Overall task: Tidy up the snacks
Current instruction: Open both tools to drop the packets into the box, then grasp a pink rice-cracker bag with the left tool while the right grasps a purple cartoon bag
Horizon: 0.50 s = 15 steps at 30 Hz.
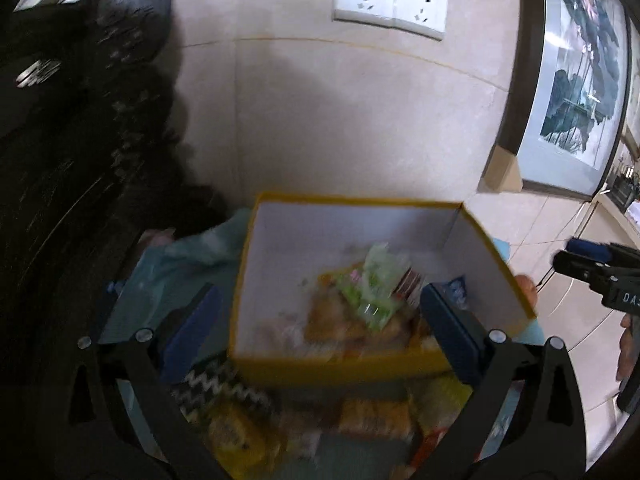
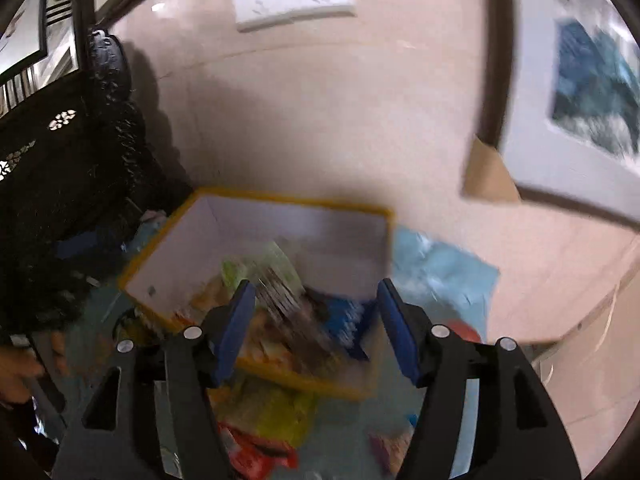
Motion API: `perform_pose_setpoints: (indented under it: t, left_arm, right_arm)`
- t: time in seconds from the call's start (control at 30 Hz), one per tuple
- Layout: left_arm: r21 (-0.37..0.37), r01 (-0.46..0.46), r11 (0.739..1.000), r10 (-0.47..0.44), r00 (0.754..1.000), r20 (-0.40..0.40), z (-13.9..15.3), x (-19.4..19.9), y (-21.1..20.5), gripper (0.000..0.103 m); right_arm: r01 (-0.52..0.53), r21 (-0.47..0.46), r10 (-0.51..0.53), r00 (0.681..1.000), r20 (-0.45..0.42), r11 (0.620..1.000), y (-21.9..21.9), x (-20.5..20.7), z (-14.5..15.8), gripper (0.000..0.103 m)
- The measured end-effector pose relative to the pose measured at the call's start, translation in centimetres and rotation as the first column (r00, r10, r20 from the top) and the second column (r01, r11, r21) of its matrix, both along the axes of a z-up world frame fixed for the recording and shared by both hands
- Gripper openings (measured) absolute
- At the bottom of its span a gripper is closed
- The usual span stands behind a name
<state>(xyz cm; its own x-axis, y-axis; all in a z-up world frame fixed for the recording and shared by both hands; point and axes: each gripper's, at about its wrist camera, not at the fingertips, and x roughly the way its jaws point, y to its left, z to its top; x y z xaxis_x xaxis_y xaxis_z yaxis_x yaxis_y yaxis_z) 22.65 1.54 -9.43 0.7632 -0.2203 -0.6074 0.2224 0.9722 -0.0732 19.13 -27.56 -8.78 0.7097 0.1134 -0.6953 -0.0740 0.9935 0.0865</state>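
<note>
Packets (image 1: 240, 436) lie loose on the counter before the yellow box (image 1: 340, 368), more piled inside; they look light, crinkly and slippery, best pinched at a flat sealed edge; left gripper (image 1: 320, 332) gapes wide, holding nothing; right gripper (image 2: 316, 328) hangs released over the box, empty too.

A home, likely a living room: beige tiled wall (image 1: 320, 120) with double sockets (image 1: 390, 4), a framed ink painting (image 1: 580, 72) leaning against it, carved dark wooden furniture (image 2: 52, 152), and snack packets (image 2: 260, 412) scattered about.
</note>
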Motion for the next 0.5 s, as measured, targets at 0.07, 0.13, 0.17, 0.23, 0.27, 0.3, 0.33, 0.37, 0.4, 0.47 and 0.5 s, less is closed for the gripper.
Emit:
perform_pose_setpoints:
  t: [0.07, 0.13, 0.17, 0.23, 0.27, 0.3, 0.33, 0.37, 0.4, 0.47, 0.5]
  left_arm:
    - [-0.006, -0.016, 1.000, 0.015, 1.000, -0.026, -1.4, -1.8, 1.2, 0.101]
    - [0.013, -0.023, 1.000, 0.024, 0.998, -0.066, -3.2, -3.9, 2.2, 0.101]
    - [0.034, -0.018, 0.999, 0.021, 0.996, -0.091, -4.5, -5.0, 2.6, 0.101]
    - [0.097, -0.006, 0.995, 0.020, 0.989, -0.143, -6.9, -6.9, 3.6, 0.101]
    - [0.116, -0.011, 0.993, 0.030, 0.987, -0.159, -7.7, -7.5, 4.0, 0.101]
    - [0.124, -0.025, 0.992, 0.046, 0.984, -0.173, -8.5, -8.1, 4.8, 0.101]
    - [0.121, -0.049, 0.991, 0.071, 0.980, -0.185, -9.2, -8.7, 5.7, 0.101]
    - [0.118, -0.070, 0.991, 0.092, 0.977, -0.194, -9.6, -9.0, 6.5, 0.101]
    - [0.113, -0.095, 0.989, 0.116, 0.974, -0.194, -10.1, -9.3, 7.3, 0.101]
    - [0.117, -0.135, 0.984, 0.155, 0.969, -0.193, -10.9, -9.8, 8.6, 0.101]
    - [0.115, -0.148, 0.982, 0.169, 0.965, -0.200, -11.3, -9.8, 9.1, 0.101]
  right_arm:
    - [0.041, -0.032, -0.044, 0.996, -0.078, 0.999, -1.7, -1.6, -3.1, 0.066]
    - [0.076, -0.032, -0.080, 0.984, -0.160, 0.997, -2.7, -2.5, -5.8, 0.069]
    - [0.086, -0.016, -0.087, 0.977, -0.197, 0.996, -3.2, -3.2, -7.2, 0.070]
    - [0.099, -0.043, -0.107, 0.960, -0.258, 0.994, -3.9, -4.5, -10.1, 0.070]
    - [0.100, -0.060, -0.113, 0.953, -0.282, 0.993, -4.1, -5.1, -11.4, 0.070]
    - [0.103, -0.064, -0.117, 0.950, -0.290, 0.993, -4.2, -5.3, -12.0, 0.070]
    - [0.108, -0.065, -0.122, 0.947, -0.296, 0.992, -4.4, -5.6, -12.4, 0.070]
    - [0.112, -0.063, -0.126, 0.945, -0.303, 0.992, -4.5, -5.6, -12.8, 0.070]
    - [0.117, -0.062, -0.130, 0.942, -0.310, 0.991, -4.6, -5.5, -13.2, 0.070]
    - [0.124, -0.074, -0.141, 0.936, -0.323, 0.990, -4.6, -4.9, -13.8, 0.074]
    - [0.125, -0.077, -0.143, 0.935, -0.325, 0.989, -4.7, -4.7, -14.1, 0.074]
